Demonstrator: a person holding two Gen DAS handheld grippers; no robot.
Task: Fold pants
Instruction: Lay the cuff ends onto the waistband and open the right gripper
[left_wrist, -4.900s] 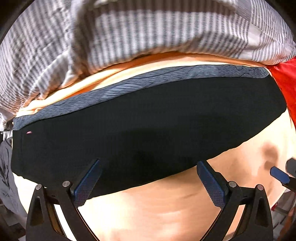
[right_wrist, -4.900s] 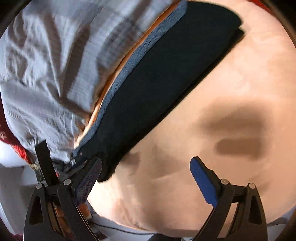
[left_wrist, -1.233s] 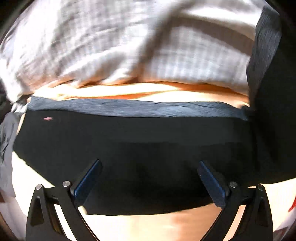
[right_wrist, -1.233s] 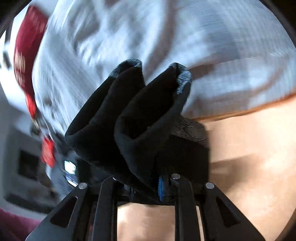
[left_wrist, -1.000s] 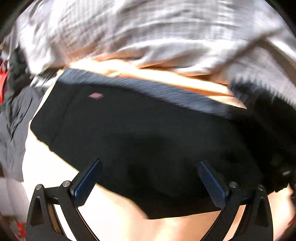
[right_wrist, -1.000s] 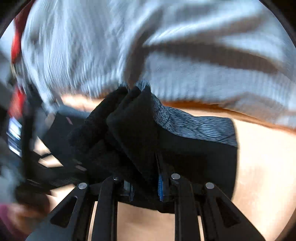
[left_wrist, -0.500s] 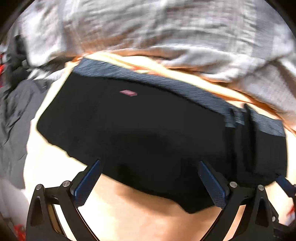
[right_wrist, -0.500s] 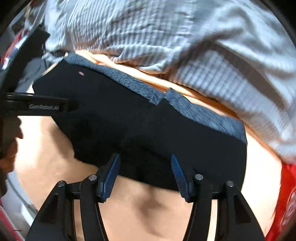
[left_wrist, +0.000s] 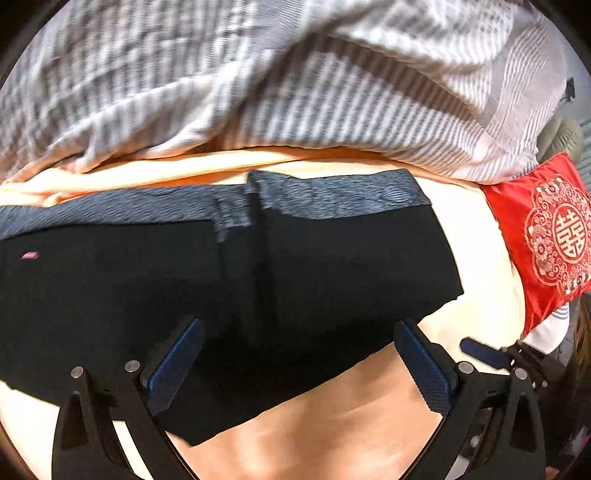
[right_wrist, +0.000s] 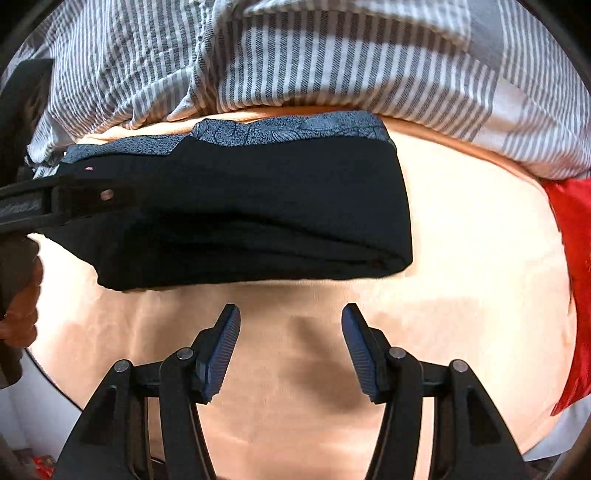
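My right hand-held gripper (right_wrist: 290, 345), just opened and empty, and my released left hand-held gripper (left_wrist: 295, 363) hover over folded pants (right_wrist: 258, 206).

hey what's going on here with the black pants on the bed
A person holding a gripper in each hand is folding black pants on a peach sheet. One end is folded over, so the patterned waistband shows two overlapping layers. The right gripper has just opened and hangs over bare sheet, holding nothing. The left gripper is open above the pants' near edge. A striped blanket and a red cushion lie beside them.
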